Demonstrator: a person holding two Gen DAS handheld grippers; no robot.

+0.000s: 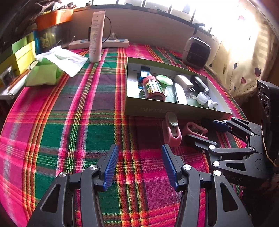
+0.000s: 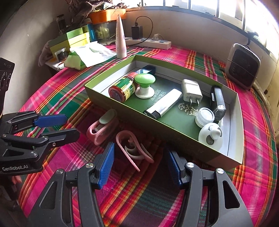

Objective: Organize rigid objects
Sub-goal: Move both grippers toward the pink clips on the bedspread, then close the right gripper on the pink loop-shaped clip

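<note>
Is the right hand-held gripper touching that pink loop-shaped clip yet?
Apart. The right wrist view shows the open right hand-held gripper with plaid cloth visible between each finger and the pink loop-shaped clip.

Table's covered in a loud pink, green and orange plaid cloth (image 1: 73, 111). Behind it runs a plain beige wall (image 2: 183, 26) with a barred window (image 1: 157, 3) on top, totally blown out by daylight. A cream curtain (image 1: 244, 57) with little heart shapes hangs on the right side, sunlit. Far left corner is dark, looks like stacked green boxes (image 2: 76, 37), hard to say more.
</note>
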